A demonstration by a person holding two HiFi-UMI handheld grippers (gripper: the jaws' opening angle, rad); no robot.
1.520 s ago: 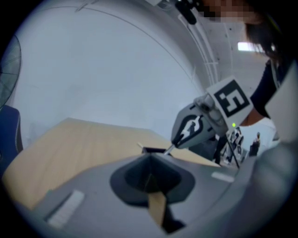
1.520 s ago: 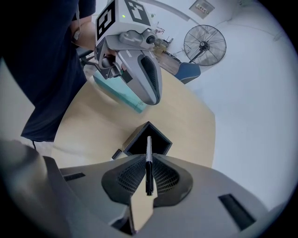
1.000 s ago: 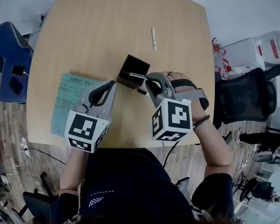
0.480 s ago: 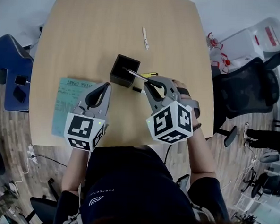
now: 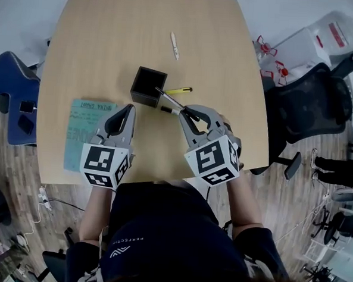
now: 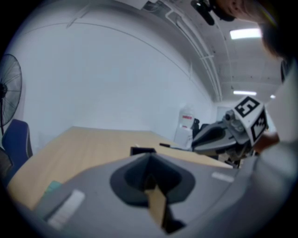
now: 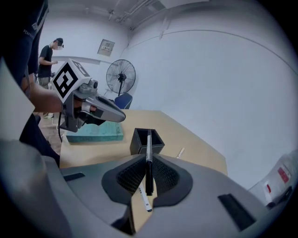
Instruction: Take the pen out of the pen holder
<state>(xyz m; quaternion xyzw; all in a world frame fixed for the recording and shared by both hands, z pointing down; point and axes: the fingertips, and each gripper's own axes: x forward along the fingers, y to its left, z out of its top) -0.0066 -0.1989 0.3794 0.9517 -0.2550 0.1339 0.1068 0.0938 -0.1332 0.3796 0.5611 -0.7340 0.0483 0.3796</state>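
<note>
The black square pen holder (image 5: 148, 86) stands on the wooden table (image 5: 111, 38), and its opening looks dark and empty. My right gripper (image 5: 188, 114) is shut on a slim black-and-silver pen (image 5: 172, 101), whose far end points at the holder's near right corner. In the right gripper view that pen (image 7: 148, 160) stands between the pads, in line with the holder (image 7: 141, 142). My left gripper (image 5: 129, 108) hovers left of the holder, shut and empty. In the left gripper view, the holder (image 6: 143, 150) shows just past the closed jaws.
A yellow pen (image 5: 178, 91) lies right of the holder. A white pen with a black cap (image 5: 169, 110) lies just below it, and another white pen (image 5: 174, 46) sits farther back. A teal printed sheet (image 5: 81, 131) lies at the left. Office chairs ring the table.
My right gripper has rolled and drawn back toward me with the pen, which now slants away from the holder's opening. The left gripper has stayed in place.
</note>
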